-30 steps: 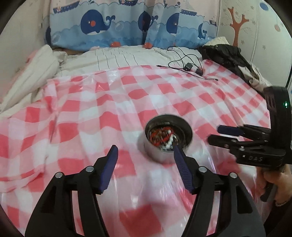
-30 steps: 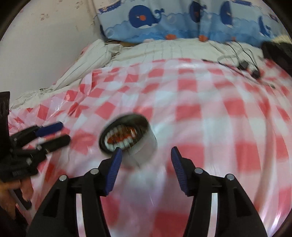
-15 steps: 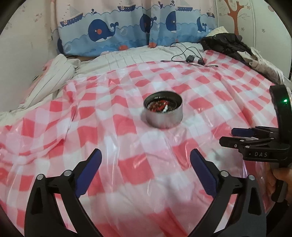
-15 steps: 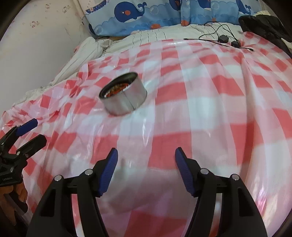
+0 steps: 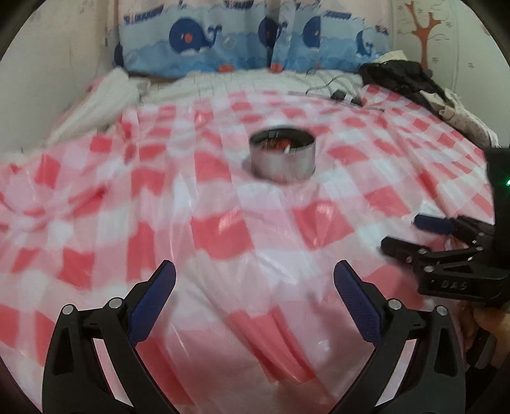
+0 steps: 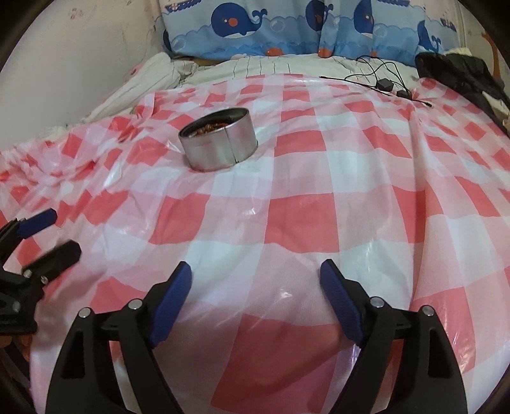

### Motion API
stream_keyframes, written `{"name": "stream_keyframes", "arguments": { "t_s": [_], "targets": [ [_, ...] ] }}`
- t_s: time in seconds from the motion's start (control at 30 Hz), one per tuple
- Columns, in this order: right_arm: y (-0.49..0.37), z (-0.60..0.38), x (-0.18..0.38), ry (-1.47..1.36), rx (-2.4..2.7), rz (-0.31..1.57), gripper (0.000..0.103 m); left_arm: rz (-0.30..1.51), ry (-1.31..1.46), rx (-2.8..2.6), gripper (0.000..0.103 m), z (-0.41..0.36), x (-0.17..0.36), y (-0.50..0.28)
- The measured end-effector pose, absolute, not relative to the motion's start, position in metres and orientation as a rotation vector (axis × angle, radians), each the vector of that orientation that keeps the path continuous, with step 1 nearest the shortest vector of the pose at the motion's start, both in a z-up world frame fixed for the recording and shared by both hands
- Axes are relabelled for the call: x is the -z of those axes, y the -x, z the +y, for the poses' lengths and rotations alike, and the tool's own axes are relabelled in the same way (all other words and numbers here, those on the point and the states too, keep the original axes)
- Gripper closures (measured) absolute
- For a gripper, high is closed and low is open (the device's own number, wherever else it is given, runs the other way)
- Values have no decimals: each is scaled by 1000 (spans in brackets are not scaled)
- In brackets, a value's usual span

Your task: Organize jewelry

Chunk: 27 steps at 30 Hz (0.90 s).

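Observation:
A round silver tin (image 5: 283, 159) holding red and white jewelry (image 5: 278, 144) stands on the red-and-white checked plastic sheet (image 5: 223, 229). It also shows in the right wrist view (image 6: 220, 146), upper left. My left gripper (image 5: 254, 286) is open and empty, well short of the tin. My right gripper (image 6: 256, 280) is open and empty, also well back from the tin. The right gripper also shows in the left wrist view (image 5: 411, 234) at the right edge. The left gripper shows in the right wrist view (image 6: 47, 232) at the left edge.
Whale-print pillows (image 6: 287, 28) line the far wall. A black cable with plugs (image 6: 382, 82) lies on the striped bedding behind the sheet. A black garment (image 6: 459, 73) is heaped at the far right. Crumpled white bedding (image 6: 134, 89) lies far left.
Both grippers have pulled back from the tin, which now stands farther away. The left jaws have spread wider. The tin stays on the sheet.

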State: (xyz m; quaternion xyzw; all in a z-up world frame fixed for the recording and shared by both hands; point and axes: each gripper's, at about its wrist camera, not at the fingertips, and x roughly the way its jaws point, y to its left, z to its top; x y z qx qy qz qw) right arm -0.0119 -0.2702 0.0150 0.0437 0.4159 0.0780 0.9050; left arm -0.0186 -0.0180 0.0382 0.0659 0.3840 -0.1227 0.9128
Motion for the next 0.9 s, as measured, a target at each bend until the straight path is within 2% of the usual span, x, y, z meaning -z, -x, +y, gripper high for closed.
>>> {"name": "stream_keyframes", "arguments": {
  "t_s": [0.13,0.53,0.9],
  "targets": [
    [11,-268,-12,-73,-155,869,18,831,-106,225,8,-14,-18,18],
    [11,-263,-7,-38,-146,908,8,842,-58,207,7,-7,-7,16],
    [21,-266,-9,-51,-156,877,8,842,-72,197,7,-9,-8,16]
  ]
}}
